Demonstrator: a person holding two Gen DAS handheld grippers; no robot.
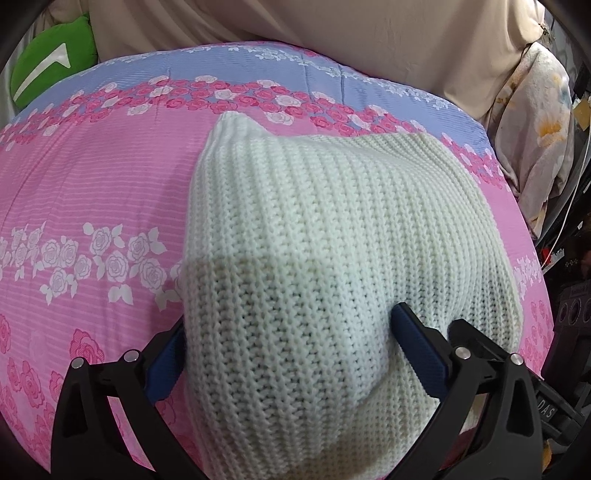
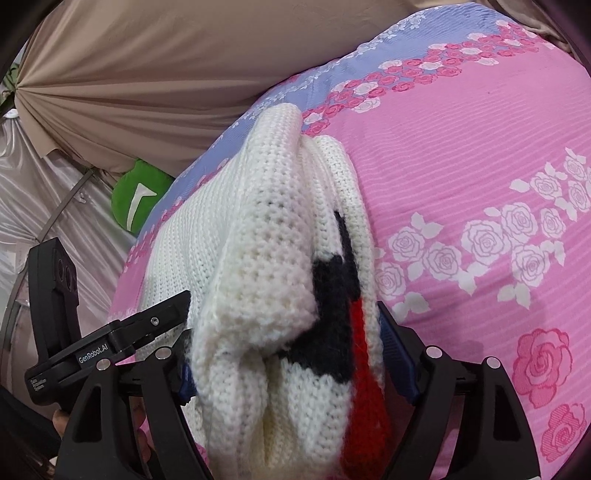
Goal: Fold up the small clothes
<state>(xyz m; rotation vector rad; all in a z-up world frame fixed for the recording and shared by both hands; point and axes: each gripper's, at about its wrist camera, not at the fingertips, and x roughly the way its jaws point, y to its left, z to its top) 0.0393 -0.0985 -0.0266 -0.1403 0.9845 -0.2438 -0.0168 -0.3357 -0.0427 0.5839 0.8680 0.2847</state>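
A cream knitted sweater (image 1: 314, 240) lies folded on a pink and blue rose-print bedspread (image 1: 92, 192). My left gripper (image 1: 291, 343) stands wide open astride its near end, and the knit bulges up between the blue pads (image 1: 417, 347). In the right wrist view the sweater (image 2: 266, 258) is a thick bundle of layers, with a black and red pattern showing on its right side. My right gripper (image 2: 291, 350) is open around that bundle, which fills the gap between its fingers. The left gripper's black body (image 2: 92, 354) is at the lower left of this view.
A green cushion (image 1: 48, 66) (image 2: 142, 192) sits at the bed's far edge. Beige drapes (image 1: 332, 26) (image 2: 147, 74) hang behind the bed. A pale floral cloth (image 1: 535, 129) is piled at the right. The bedspread (image 2: 461, 147) stretches flat to the right of the sweater.
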